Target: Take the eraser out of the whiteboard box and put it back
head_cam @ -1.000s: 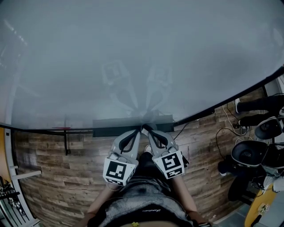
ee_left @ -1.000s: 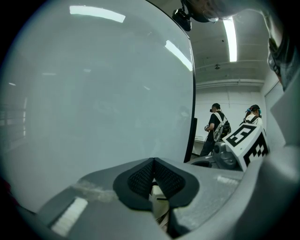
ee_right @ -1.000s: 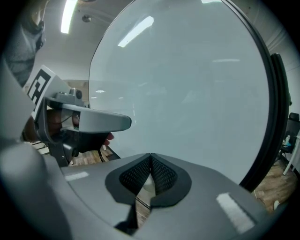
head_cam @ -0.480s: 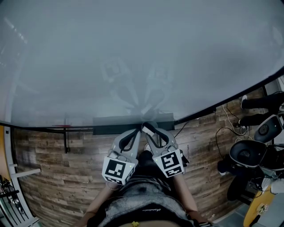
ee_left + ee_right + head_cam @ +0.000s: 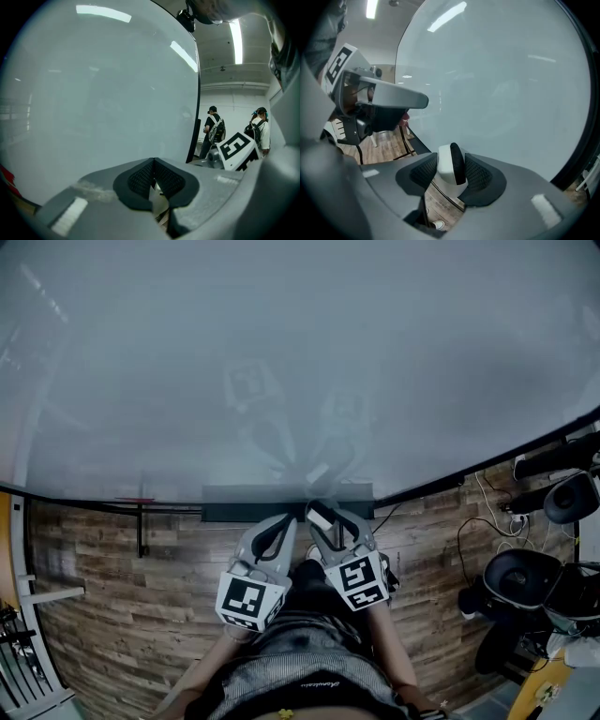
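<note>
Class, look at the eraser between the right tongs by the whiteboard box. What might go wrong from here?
The right tongs have just been opening with the eraser between them, so it may slip and fall past the box to the floor. The left tongs sit close alongside and might knock it.

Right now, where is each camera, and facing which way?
Head view: on the person's head, looking down at whiteboard, box, both grippers and forearms.
Left gripper view: on the left gripper, facing the whiteboard past its shut jaws.
Right gripper view: on the right gripper; its jaws, just opening, flank the eraser.
Head and right gripper views both show the eraser.
</note>
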Demonstrator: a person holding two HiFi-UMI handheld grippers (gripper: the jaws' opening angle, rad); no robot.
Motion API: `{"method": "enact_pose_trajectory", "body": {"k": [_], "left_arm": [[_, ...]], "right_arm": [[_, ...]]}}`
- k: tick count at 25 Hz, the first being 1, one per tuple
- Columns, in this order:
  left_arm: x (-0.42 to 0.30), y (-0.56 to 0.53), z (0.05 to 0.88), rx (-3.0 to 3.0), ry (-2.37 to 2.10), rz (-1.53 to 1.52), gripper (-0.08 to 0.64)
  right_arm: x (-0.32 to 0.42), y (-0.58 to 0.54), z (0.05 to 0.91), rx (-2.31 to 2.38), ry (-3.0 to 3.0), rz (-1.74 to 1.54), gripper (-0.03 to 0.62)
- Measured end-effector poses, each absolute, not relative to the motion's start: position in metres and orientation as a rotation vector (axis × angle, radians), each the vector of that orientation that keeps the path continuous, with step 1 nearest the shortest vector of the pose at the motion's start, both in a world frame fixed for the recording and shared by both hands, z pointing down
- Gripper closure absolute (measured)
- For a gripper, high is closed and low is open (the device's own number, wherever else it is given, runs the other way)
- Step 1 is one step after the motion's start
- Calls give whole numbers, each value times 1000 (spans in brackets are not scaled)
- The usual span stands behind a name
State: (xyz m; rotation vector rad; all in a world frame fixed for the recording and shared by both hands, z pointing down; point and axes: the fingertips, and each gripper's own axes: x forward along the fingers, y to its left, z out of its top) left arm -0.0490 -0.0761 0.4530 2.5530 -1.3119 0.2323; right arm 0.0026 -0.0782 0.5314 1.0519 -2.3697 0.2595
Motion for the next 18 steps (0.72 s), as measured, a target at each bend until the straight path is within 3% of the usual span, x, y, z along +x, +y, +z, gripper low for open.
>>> {"method": "enact_pose_trajectory", "body": {"k": [18], "left_arm": [[-52,-75,453,2526,-1326,231,560]], "right_arm": [[0,-88,537,1050,-2368,298,414]]}}
